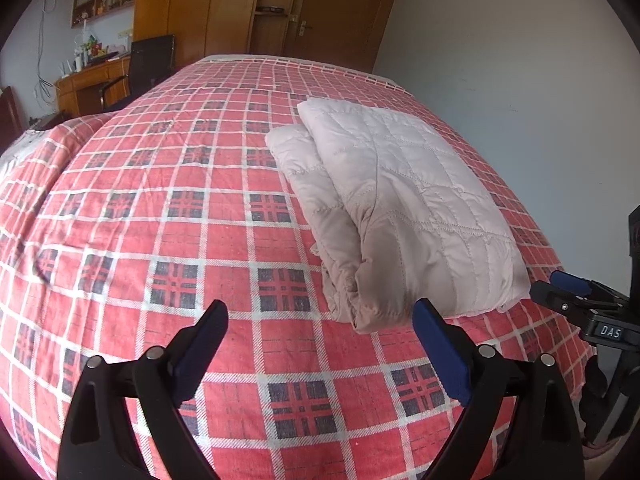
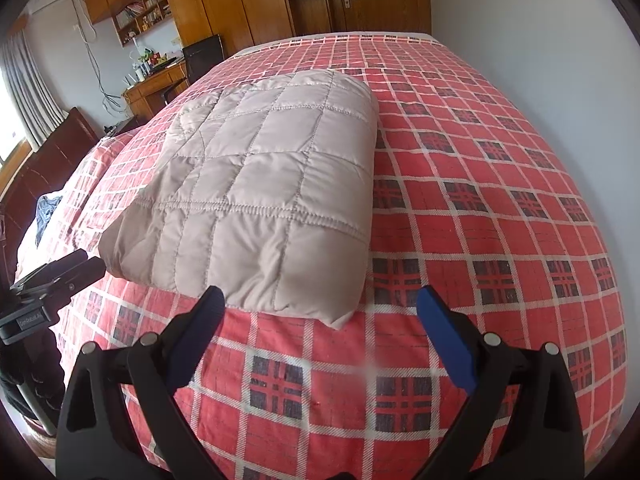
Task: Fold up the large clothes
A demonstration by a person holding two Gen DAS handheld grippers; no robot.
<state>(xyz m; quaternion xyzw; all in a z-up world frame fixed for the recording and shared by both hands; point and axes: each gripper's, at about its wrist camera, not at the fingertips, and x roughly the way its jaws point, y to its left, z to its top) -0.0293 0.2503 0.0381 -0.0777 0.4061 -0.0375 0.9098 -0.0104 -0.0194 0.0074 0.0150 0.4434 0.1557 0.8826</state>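
As far as we can judge, the folding is all but done: the quilted garment point(image 1: 400, 204) lies on the bed point(image 1: 160, 216) as a compact, thick rectangle, several layers stacked, with no sleeve or hem trailing loose that we can spot. One lower layer does peek out along the left side in the left wrist view, so a small squaring-up may be all that remains. We've got our left hand-held gripper point(image 1: 320, 344) spread wide and empty, hovering over the plaid cover just short of the bundle's near end. Our right hand-held gripper point(image 2: 320, 328) is spread wide too, holding nothing, its left finger just at the bundle's near edge. Now the lie of it: the bundle sits toward the right half of the bed, its long axis running away from us toward the far end of the bed, one short end toward our grippers. Which end is collar, we cannot tell.
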